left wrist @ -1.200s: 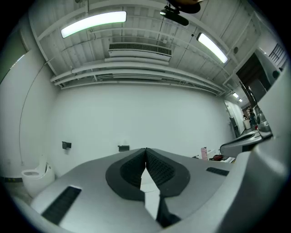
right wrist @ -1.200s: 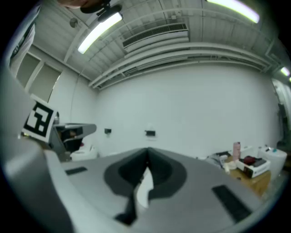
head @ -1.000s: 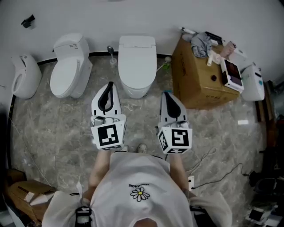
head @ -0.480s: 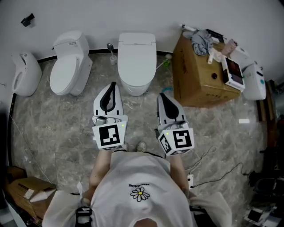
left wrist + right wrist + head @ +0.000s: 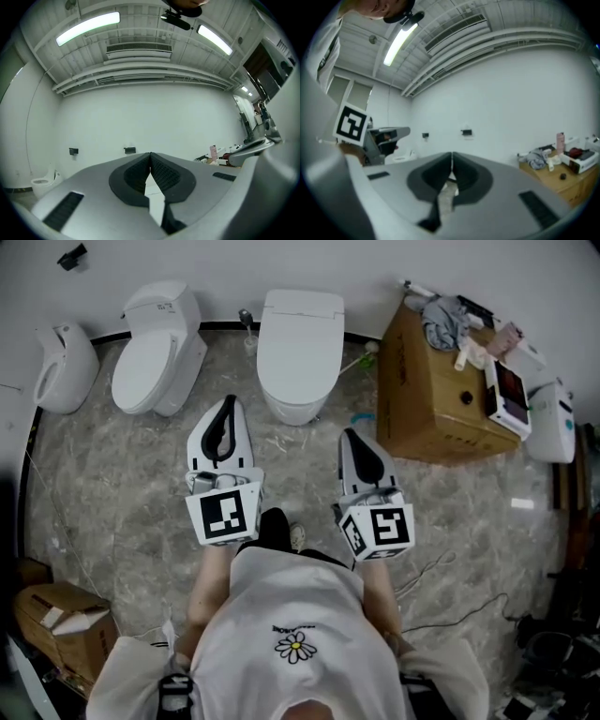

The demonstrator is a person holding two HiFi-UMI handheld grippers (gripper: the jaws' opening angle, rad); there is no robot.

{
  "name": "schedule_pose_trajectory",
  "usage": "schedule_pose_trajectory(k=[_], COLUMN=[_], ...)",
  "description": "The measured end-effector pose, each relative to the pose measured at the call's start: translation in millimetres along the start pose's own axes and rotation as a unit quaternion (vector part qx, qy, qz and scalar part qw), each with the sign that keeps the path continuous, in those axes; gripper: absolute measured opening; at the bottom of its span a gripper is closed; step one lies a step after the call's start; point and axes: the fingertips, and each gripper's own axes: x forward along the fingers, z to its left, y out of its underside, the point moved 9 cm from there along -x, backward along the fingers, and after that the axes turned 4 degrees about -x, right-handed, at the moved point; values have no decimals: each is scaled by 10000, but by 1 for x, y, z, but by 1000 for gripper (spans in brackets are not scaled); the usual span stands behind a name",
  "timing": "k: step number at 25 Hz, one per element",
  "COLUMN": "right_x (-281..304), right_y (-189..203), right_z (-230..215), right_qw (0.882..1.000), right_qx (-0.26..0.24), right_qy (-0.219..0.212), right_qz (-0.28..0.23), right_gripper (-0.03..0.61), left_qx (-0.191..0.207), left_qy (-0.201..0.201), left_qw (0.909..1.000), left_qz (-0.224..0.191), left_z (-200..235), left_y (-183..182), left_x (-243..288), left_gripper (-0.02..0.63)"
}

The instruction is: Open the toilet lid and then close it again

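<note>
Head view, toilet lid (image 5: 300,338) down, second toilet (image 5: 155,352) and cardboard box (image 5: 427,404) flanking, left gripper (image 5: 228,405), right gripper (image 5: 353,436) closed, empty

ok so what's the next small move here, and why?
Probably ease the right gripper forward to the front edge of the closed toilet lid, opening its jaws on the way. It and the left gripper are both shut, empty, and short of the toilet, so nothing can lift the lid yet.

Two toilets are counted: left toilet (image 5: 150,362), middle toilet (image 5: 298,343). Two boxes: right box (image 5: 422,399), near box (image 5: 89,643). Two grippers: left gripper (image 5: 229,402), right gripper (image 5: 350,434).
</note>
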Motion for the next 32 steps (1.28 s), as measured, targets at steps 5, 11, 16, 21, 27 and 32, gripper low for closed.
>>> schedule_pose_trajectory(k=[5, 11, 16, 21, 27, 32], right_x=[-3, -3, 7, 27, 75, 132], right_y=[5, 6, 3, 7, 22, 23], right_z=[-2, -14, -30, -45, -59, -67], right_qw=[10000, 9999, 9989, 9987, 9970, 9971], right_qx=[-4, -71, -143, 64, 372, 309], right_qy=[-77, 116, 396, 497, 679, 692], right_qz=[-1, -105, -186, -83, 45, 97], right_gripper=[31, 31, 31, 31, 31, 31], left_qx=[5, 84, -87, -39, -115, -224], left_qy=[-100, 62, 210, 264, 340, 408], left_qw=[9999, 9998, 9993, 9994, 9994, 9989], left_qz=[16, -165, -308, -219, 4, 52], left_z=[1, -6, -9, 0, 23, 43], left_y=[6, 6, 9, 15, 39, 53], left_x=[-2, 14, 36, 58, 105, 161], left_gripper=[28, 28, 28, 28, 28, 28])
